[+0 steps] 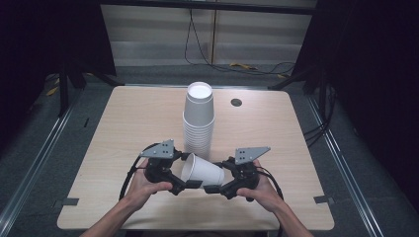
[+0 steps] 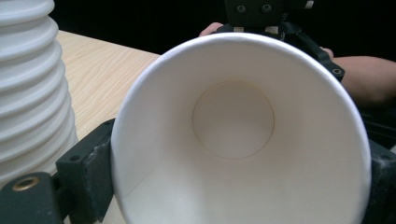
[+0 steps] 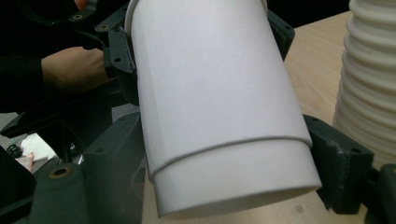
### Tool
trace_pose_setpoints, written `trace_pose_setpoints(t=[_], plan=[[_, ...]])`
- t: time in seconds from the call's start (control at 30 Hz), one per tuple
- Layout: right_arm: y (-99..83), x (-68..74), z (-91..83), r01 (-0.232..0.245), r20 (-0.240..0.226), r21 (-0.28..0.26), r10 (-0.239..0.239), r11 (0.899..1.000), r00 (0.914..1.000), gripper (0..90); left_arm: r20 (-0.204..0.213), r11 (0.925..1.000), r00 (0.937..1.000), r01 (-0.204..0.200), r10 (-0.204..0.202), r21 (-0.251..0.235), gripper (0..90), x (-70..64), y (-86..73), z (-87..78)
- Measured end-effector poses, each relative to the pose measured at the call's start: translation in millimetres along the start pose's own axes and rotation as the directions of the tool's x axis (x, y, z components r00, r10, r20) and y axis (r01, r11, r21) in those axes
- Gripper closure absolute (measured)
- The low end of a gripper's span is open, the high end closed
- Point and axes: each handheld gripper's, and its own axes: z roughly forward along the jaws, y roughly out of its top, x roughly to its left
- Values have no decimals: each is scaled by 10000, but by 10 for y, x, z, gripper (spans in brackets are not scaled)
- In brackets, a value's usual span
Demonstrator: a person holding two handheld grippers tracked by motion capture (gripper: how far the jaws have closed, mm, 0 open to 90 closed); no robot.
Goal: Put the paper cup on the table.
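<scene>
A white paper cup (image 1: 201,171) lies on its side just above the table's near middle, held between both grippers. My left gripper (image 1: 188,170) is shut on its rim end; the left gripper view looks straight into the cup (image 2: 233,116), with my left gripper (image 2: 233,186) clamped on either side of the mouth. My right gripper (image 1: 217,176) is shut on the base end. In the right gripper view the cup (image 3: 210,84) rises from my right gripper (image 3: 224,172). A tall stack of white cups (image 1: 198,123) stands upright just behind, apart from the held cup.
The stack (image 2: 32,84) is close at the left of the left gripper view, and the stack (image 3: 369,79) is close at the right of the right gripper view. The wooden table (image 1: 123,128) has a dark round grommet (image 1: 236,102) at the back. Cables (image 1: 237,64) lie on the floor beyond.
</scene>
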Motion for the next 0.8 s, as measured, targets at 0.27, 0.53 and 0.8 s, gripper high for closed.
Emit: trace_pose_setpoints(t=[0.27,0.53,0.8], plan=[[-17,-25,-9,-199,373,280,188,9994,9991,143,-358,9996,9993,107,-97,272,92,-6,3,-61],[25,-38,-35,-45,714,356,20,9994,9974,142,-852,9991,9963,116,-80,414,90,-17,6,-127],[-4,-66,-78,-266,1113,689,188,9973,9936,143,-1479,9974,9890,162,-57,696,89,18,-40,-231]])
